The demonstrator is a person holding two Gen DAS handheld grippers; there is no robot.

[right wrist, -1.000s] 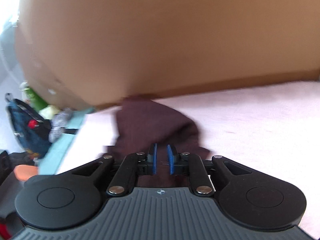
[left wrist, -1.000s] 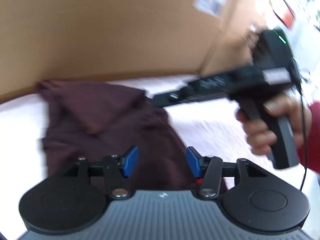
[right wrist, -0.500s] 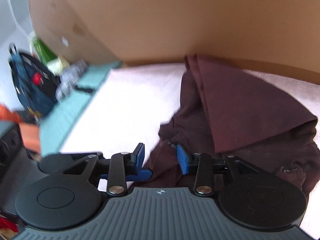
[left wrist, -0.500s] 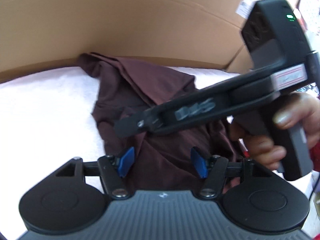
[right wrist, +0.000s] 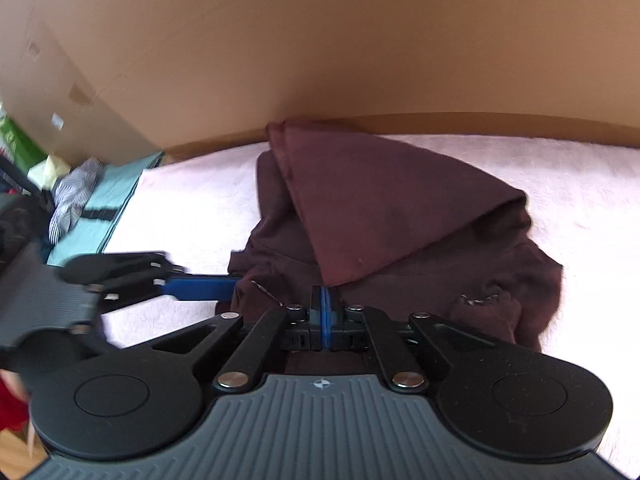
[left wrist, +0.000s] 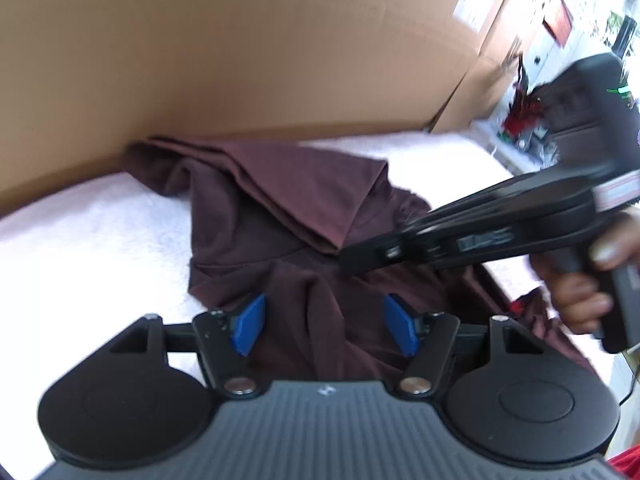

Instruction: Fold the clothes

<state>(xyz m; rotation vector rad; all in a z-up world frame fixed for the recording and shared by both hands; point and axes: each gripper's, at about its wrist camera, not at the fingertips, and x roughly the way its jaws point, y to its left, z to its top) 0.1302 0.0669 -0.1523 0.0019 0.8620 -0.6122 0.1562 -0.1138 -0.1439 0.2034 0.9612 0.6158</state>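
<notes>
A crumpled maroon garment (left wrist: 288, 216) lies on a white fleecy cover (left wrist: 80, 248), one flap folded over its middle. My left gripper (left wrist: 325, 330) hovers low over the garment's near edge. Its jaws are opening, and a raised fold of cloth stands between the blue pads (left wrist: 250, 330) without being pressed. From the right, a hand (left wrist: 580, 292) holds my right gripper (left wrist: 350, 258), whose tip rests on the cloth just under the flap. In the right wrist view the right gripper (right wrist: 322, 300) is closing to a thin line at the flap's corner (right wrist: 348, 264), pinching cloth. The left gripper (right wrist: 224, 286) reaches in from the left.
A tall cardboard wall (left wrist: 280, 60) runs close behind the garment. The fleecy cover (right wrist: 580, 184) stretches to the right. A teal mat (right wrist: 104, 216) with a striped cloth (right wrist: 76, 196) lies past its left edge. Cluttered shelves (left wrist: 560, 20) stand at the far right.
The right jaws, apart half a second ago, have come together at the flap's corner. The left jaws have spread wider. Both grippers have shifted across the garment and sit lower.
</notes>
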